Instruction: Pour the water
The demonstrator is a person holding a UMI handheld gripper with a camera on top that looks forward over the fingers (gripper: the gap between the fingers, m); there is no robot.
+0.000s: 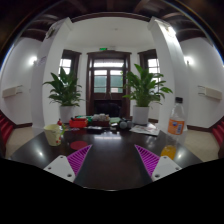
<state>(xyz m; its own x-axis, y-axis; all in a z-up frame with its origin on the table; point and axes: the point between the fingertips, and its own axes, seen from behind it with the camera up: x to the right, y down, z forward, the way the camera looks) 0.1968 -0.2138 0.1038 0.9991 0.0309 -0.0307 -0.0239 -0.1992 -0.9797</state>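
room: white walls, dark wood double door [107, 84] at the back with a green sign [104, 48] above it, wall lamps either side
plants: two leafy potted plants, left plant [65, 92] and right plant [146, 88], flanking the door
surface: dark glossy table [110, 160], reflects the room, stretches from the fingers to the clutter at the far edge
gripper [111, 160]: held low over the table, fingers spread wide apart, nothing between them, released
pads: left pad [78, 156] magenta, right pad [149, 160] purple-pink, both on the inner faces, white finger bodies outside them
task thing, bottle [177, 118]: clear plastic bottle with a white cap and an orange-looking lower part, upright near the far right edge of the table, beyond the right finger, well apart from it
cup [54, 134]: pale yellowish cup, upright on the left side of the table, beyond the left finger
orange thing [169, 151]: small orange-yellow object on the table just outside the right finger, cannot tell what it is
clutter [100, 123]: mixed small items along the far table edge between cup and bottle, a red one [78, 122] among them, too small to name
paper [144, 129]: flat white sheet near the bottle, left of it
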